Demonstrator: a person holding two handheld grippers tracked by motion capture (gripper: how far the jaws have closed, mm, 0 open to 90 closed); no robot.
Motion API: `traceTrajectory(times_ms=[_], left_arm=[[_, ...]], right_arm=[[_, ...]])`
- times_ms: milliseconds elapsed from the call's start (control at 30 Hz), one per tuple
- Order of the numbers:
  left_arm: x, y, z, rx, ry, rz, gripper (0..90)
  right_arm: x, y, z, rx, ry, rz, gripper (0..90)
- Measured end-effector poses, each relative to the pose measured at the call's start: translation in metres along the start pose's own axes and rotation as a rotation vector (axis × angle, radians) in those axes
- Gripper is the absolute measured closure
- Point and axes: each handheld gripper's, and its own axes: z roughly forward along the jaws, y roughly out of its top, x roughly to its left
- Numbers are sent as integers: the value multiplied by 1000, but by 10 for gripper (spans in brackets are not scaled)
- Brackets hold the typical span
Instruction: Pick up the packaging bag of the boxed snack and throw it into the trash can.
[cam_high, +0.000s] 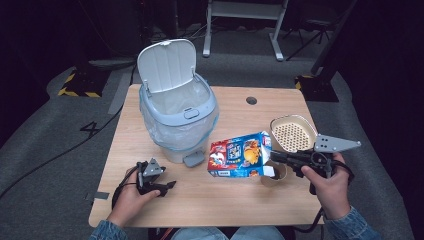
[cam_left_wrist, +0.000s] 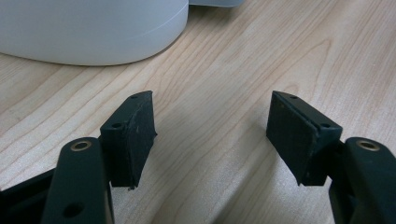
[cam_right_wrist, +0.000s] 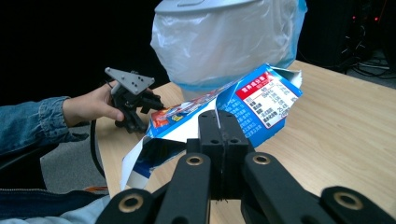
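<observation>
The right claw (cam_right_wrist: 218, 140) is clamped on the torn flap of the blue carton (cam_high: 240, 155), holding it tilted above the desk (cam_high: 200, 200), apparently clear of the surface. Just behind the carton stands the bin (cam_high: 177, 117), plastic-lined, its lid raised. A perforated beige basket (cam_high: 292, 132) lies beside the right hand. The left claw (cam_left_wrist: 210, 135) rests low over bare wood, jaws apart with nothing between them.

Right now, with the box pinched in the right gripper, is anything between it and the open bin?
Nothing visible blocks it. The box hangs from the right gripper beside the bin, whose lid stands open. The left gripper rests low on the table, off that path.
</observation>
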Motion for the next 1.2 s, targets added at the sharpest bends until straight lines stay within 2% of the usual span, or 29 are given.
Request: traceTrajectory(times_ms=[233,533,833,1000,1200], left_arm=[[0,0,0,0,0,-1,328],[0,0,0,0,0,-1,328],[0,0,0,0,0,-1,327],[0,0,0,-1,-1,-3,327],[0,0,0,-1,0,-4,327]], right_arm=[[-3,24,-8,-11,-3,-26,900],[-9,57,-9,-17,11,-43,900],[-16,99,-15,-87,26,-55,900],[-19,121,-7,-121,16,-69,900],[-26,138,16,-158,2,-54,900]])
